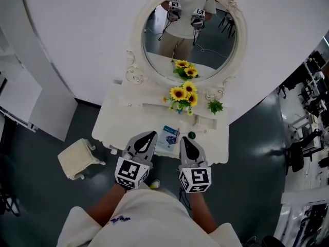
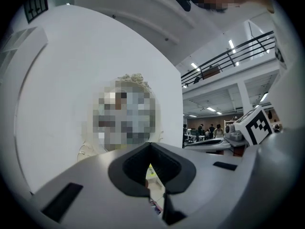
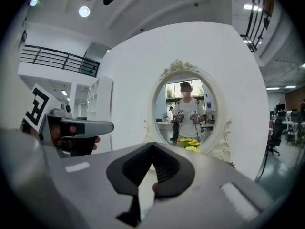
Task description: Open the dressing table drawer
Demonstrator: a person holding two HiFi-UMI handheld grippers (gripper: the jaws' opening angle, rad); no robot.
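Note:
The white dressing table (image 1: 121, 123) stands against the curved wall, and its oval mirror (image 1: 205, 53) reflects me and both grippers. I see no drawer front in any view; it lies below the table's front edge. My left gripper (image 1: 150, 136) hangs over the front edge with jaws shut and empty, the same in the left gripper view (image 2: 149, 144). Beside it, my right gripper (image 1: 185, 140) is also shut with nothing held, pointing level at the mirror (image 3: 187, 109) in the right gripper view (image 3: 152, 144).
On the tabletop stand sunflowers (image 1: 183, 95), a small green plant (image 1: 215, 106), a blue and white packet (image 1: 168, 136) and a small green object (image 1: 191, 135). A white stool (image 1: 78, 158) sits on the dark floor at the left. Office chairs (image 1: 303, 148) stand at the right.

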